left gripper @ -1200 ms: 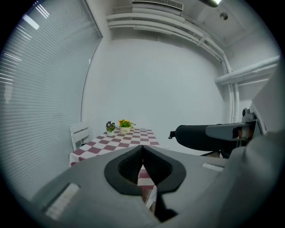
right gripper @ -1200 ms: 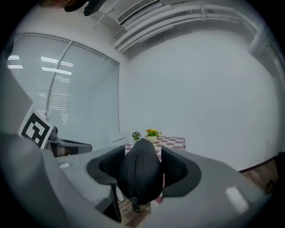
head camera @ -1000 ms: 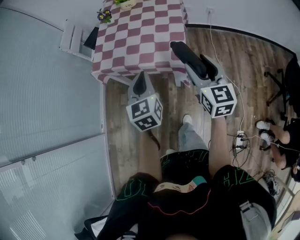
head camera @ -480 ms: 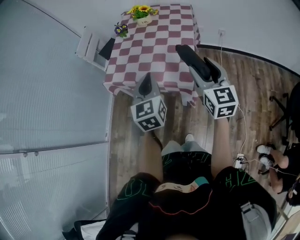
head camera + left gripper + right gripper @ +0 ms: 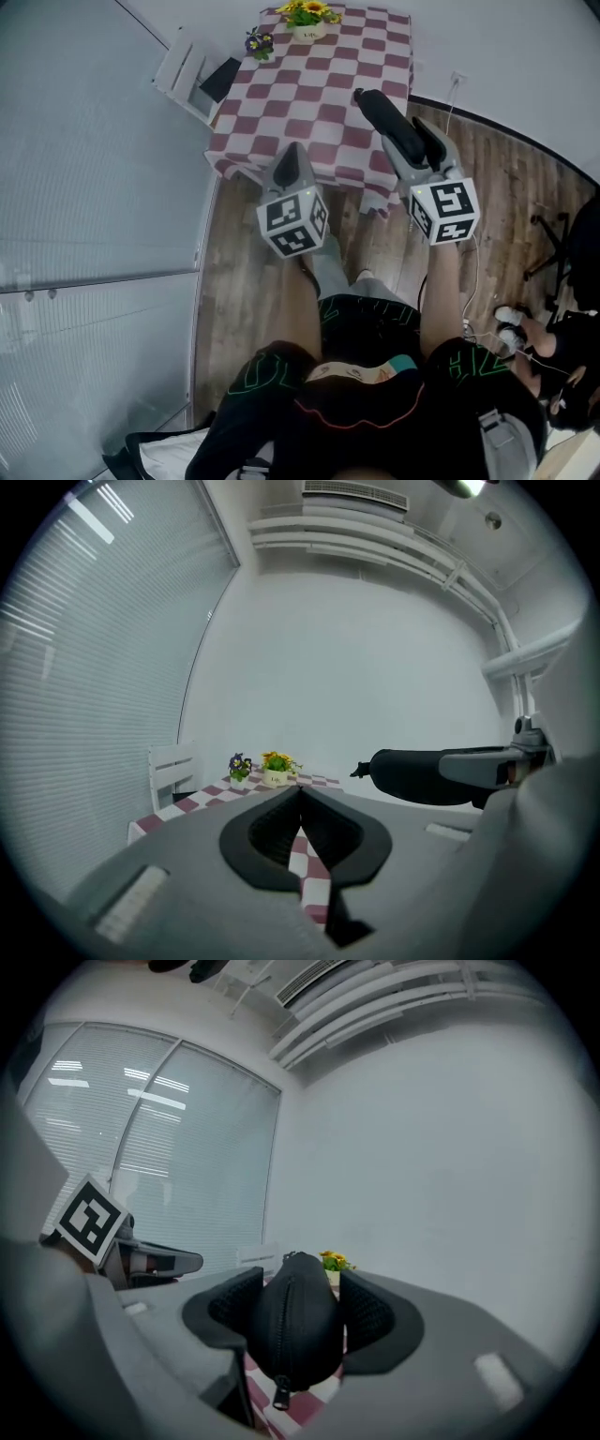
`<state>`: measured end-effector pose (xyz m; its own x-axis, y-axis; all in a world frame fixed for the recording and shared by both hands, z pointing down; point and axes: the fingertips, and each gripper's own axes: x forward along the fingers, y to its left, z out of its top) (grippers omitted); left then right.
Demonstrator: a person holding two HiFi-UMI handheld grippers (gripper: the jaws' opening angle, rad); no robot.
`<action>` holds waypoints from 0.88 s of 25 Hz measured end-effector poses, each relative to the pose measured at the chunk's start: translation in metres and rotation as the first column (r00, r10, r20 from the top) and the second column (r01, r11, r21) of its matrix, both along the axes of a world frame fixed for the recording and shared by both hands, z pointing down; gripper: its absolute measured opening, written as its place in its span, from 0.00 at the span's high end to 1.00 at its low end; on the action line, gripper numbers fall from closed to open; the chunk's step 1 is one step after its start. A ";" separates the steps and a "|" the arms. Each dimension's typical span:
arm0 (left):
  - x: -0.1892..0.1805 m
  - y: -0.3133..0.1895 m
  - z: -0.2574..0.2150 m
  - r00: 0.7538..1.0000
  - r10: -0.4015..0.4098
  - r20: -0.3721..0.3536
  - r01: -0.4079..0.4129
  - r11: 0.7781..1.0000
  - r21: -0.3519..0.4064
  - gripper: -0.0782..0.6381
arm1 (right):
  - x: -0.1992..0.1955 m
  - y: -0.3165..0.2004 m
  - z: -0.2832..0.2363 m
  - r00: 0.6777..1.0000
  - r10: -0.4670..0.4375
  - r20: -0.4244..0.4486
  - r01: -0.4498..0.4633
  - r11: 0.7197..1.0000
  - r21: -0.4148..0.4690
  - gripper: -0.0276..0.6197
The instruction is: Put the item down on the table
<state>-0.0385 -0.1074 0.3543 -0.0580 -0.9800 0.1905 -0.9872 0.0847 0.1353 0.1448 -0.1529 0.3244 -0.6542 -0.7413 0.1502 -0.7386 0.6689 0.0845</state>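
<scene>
Pouch [image 5: 298,1326], black and zipped, sat clamped in the right gripper [image 5: 302,1285] by the checked table [image 5: 309,94]; the left gripper [image 5: 300,791] was closed on nothing.

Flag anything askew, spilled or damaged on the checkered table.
Nothing stands out: the yellow flower pot and purple flower pot stand at the far end, the checkered cloth lies flat, and the right gripper clamps the black zip case.

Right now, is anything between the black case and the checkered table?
Nothing visible. The black case, in the right gripper, hangs above the table, bare at its near edge; flower pots stand far back.
</scene>
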 end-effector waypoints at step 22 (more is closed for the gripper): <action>-0.063 -0.183 0.123 0.995 0.062 -0.084 -0.079 0.972 -0.223 0.88 | -0.095 -0.176 0.129 0.999 0.020 -0.046 -0.033 0.949 -0.313 0.56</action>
